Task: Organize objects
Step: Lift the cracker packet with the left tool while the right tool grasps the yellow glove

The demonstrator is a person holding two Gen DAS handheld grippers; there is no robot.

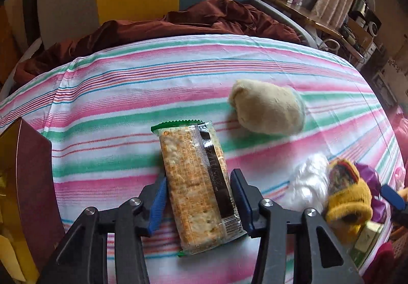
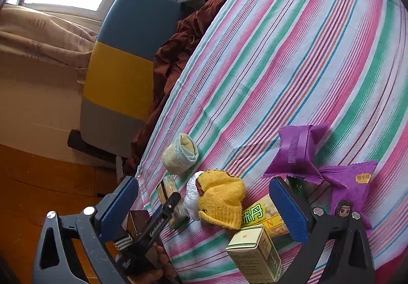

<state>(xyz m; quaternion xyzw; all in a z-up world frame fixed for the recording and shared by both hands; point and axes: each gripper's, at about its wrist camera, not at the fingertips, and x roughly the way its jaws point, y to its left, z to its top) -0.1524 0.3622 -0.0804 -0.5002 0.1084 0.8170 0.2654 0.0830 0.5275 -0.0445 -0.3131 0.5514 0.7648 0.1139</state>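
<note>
The left claw (image 1: 199, 203) grips one clear-wrapped cracker packet (image 1: 196, 182) by its sides, both blue pads pressing it just above the striped bed sheet (image 1: 114, 95). The right claw (image 2: 204, 205) hangs wide open and empty over one yellow knit sock (image 2: 221, 197), one small box (image 2: 255, 250) and two purple snack packets (image 2: 298, 151). Farther off lies one cream rolled sock (image 1: 267, 110), then one rumpled maroon blanket (image 1: 193, 21).

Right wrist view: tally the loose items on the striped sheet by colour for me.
Purple foil snack packets: 2
Yellow knitted sock: 1
Cream rolled sock: 1
White plastic bag: 1
Green-and-cream cartons: 2
Clear cracker packet: 1
Total: 8
</note>
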